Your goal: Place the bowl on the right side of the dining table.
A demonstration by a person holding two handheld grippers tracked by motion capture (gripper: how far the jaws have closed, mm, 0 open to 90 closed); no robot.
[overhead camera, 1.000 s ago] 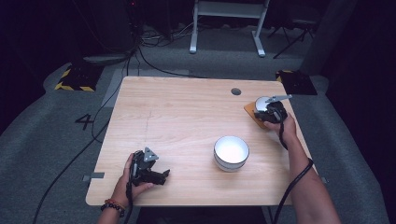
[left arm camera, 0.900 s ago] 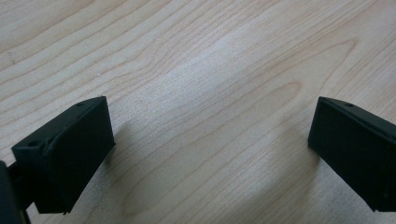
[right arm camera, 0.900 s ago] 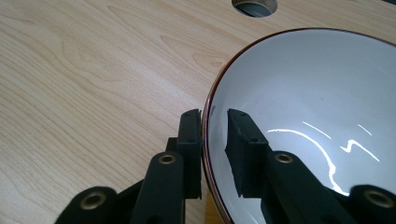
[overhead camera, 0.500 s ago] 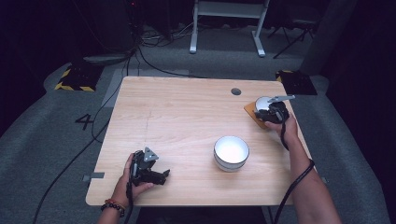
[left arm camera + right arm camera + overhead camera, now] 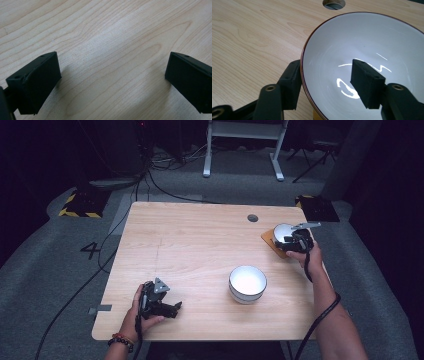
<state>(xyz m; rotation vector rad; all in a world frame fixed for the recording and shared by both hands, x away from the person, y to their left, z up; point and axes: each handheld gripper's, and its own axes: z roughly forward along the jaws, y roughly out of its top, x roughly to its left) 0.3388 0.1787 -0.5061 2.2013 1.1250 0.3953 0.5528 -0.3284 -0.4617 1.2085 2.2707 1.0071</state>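
Observation:
A white bowl with a dark rim (image 5: 281, 232) (image 5: 372, 42) sits on an orange mat (image 5: 270, 243) at the table's right side. My right gripper (image 5: 295, 240) (image 5: 327, 75) straddles its near rim, one pad (image 5: 291, 80) outside the wall and the other pad (image 5: 365, 82) inside. Its jaws have just been opening, and the inner pad stands clear of the wall. Near the front left edge, my left gripper (image 5: 172, 309) (image 5: 112, 80) rests low over bare wood, open with nothing between its jaws.
A second white bowl (image 5: 247, 283) stands on the wooden table (image 5: 190, 245) at the front, right of centre. A round cable hole (image 5: 252, 218) (image 5: 334, 3) lies behind the right bowl. Cables trail off the table's front.

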